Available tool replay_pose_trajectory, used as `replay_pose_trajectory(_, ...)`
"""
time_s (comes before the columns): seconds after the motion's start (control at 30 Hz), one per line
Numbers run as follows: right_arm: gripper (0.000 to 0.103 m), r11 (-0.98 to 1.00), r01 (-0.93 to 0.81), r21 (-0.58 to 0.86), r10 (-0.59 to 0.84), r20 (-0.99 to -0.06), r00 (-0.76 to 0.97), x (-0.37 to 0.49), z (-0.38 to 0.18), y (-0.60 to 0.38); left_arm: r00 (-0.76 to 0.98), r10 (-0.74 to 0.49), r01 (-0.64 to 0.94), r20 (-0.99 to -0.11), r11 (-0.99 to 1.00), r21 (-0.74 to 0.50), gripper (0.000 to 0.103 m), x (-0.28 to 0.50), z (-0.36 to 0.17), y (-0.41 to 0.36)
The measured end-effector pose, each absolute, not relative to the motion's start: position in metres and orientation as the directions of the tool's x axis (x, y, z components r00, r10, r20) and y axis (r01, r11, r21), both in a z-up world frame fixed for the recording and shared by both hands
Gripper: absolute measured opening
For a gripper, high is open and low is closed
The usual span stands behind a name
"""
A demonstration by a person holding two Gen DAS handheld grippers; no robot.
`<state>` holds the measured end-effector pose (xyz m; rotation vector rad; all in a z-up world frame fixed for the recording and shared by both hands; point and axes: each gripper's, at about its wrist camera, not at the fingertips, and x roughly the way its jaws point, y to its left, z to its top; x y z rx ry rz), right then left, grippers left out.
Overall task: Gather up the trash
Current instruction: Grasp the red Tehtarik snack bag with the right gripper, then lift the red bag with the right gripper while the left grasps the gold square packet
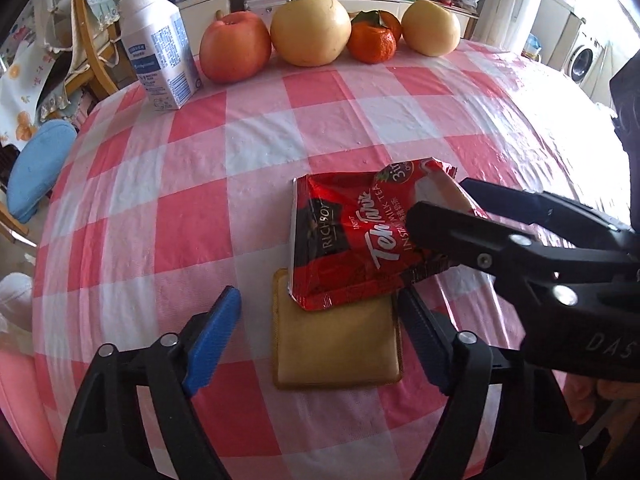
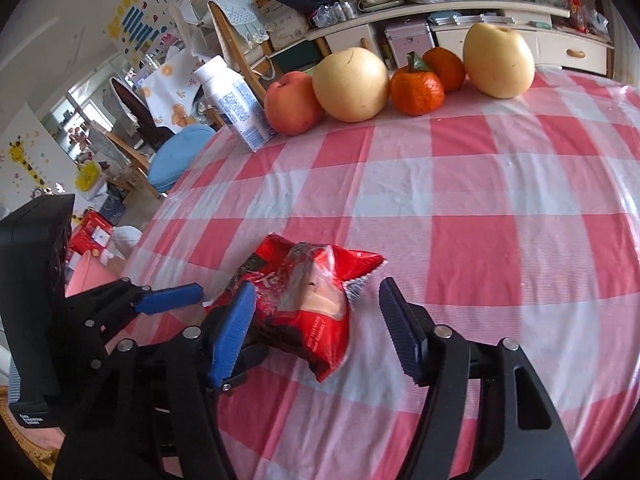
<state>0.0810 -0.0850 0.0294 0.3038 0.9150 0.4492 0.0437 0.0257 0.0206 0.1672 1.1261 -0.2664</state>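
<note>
The table [image 1: 360, 120], under its pink-and-white checked cloth, carries a row of fruit [image 1: 308, 32] and a white carton [image 1: 160, 48] along its far edge, well apart from where you work. Both tools crowd the same spot, and that is your main risk: the fingers could knock together or tug the trash two ways. Your right gripper [image 2: 316, 320] is released, with the red milk tea packet [image 1: 360, 240] between its jaws. One pad sits against the foil and the other stands clear of it, so closing from here may only pinch a puffed corner, and slick foil can slide out. Your left gripper [image 1: 320, 336] also hangs unclenched, holding nothing, around the near end of the packet and the tan square mat [image 1: 340, 348] beneath it; closing low could catch the mat instead. The packet lies near the table's front, resting partly on that mat. Its long axis appears to run slantwise, one crimped end toward your left gripper and the far corner pointing off toward the fruit.
</note>
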Motion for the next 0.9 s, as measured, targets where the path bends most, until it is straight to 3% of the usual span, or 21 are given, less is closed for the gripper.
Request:
replay_pose_trajectory(0.23,0.054,0.838,-0.256,0.482,0.539,-0.658,0.525,0.084,0.027,-0.084,0.408,-0.132,0.297,-0.903,0.955,-0.006,0.064,0.042,0.022,0.025)
replay_pose_trajectory(0.53,0.053,0.835,-0.262,0.483,0.544,-0.659,0.52,0.085,0.027,-0.078,0.409,-0.14,0.286,-0.902,0.958,-0.019,0.062,0.038,0.023,0.028)
replay_pose_trajectory(0.63,0.039,0.854,-0.268,0.446,0.517,-0.673,0.529,0.085,0.027,-0.076,0.406,-0.147,0.285,-0.902,0.958,-0.028,0.062,0.036,0.023,0.03)
replay_pose_trajectory(0.83,0.032,0.849,-0.272,0.453,0.524,-0.655,0.545,0.081,0.029,-0.075,0.403,-0.174,0.282,-0.898,0.958,-0.059,0.062,0.034,0.026,0.036)
replay_pose_trajectory(0.9,0.029,0.849,-0.272,0.453,0.523,-0.648,0.553,0.08,0.032,-0.076,0.403,-0.187,0.28,-0.896,0.957,-0.073,0.056,0.034,0.028,0.039)
